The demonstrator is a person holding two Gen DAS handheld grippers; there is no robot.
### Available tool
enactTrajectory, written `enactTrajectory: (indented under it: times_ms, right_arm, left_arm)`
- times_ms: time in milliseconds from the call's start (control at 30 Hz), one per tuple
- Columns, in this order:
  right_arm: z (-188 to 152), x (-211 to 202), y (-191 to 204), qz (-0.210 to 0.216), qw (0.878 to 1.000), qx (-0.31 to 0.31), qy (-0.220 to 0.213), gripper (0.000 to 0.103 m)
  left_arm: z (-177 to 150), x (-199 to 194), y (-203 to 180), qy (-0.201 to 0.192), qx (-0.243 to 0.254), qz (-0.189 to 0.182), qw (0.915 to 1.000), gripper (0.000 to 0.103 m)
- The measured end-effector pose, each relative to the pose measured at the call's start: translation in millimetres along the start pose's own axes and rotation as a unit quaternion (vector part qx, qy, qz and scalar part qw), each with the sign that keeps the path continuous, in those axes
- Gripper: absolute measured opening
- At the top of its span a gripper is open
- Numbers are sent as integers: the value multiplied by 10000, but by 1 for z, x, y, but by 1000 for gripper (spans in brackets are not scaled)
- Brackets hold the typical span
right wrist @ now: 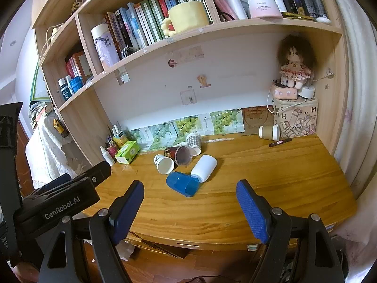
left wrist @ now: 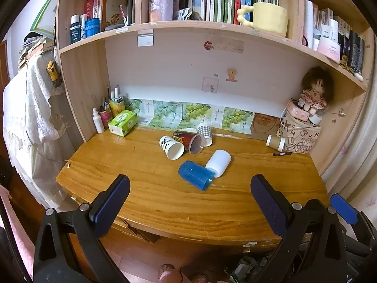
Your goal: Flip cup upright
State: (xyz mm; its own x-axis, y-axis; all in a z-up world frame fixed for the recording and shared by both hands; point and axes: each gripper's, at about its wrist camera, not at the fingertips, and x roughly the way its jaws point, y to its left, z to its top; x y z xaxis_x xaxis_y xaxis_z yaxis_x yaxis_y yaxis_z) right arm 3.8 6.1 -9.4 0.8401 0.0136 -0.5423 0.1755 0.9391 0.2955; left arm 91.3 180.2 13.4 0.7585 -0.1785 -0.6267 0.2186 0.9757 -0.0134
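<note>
While you are holding both tools back over the near edge of the wooden desk (left wrist: 146, 188), your left gripper (left wrist: 190, 188) is hanging with its blue-padded jaws spread wide apart and gripping nothing, and your right gripper (right wrist: 190, 194) is hovering the same way, jaws apart and empty. Ahead of them, a translucent blue plastic cup (left wrist: 196, 175) is lying on its side near the middle of the desk, touching a white plastic cup (left wrist: 218, 162) that is also lying tipped over just behind it. Farther back, a white paper cup with black markings (left wrist: 171, 147), a dark red printed cup (left wrist: 187, 141) and a grey checked paper cup (left wrist: 205, 134) are lying clustered together.
</note>
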Motion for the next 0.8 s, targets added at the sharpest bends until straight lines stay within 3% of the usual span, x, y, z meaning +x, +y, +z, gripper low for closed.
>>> enactTrajectory:
  times_ms: [800]
  right_arm:
    - [-1, 1, 1, 182, 9997, 5, 179, 81]
  left_arm:
    - [-11, -8, 4, 32, -10, 201, 9998, 102]
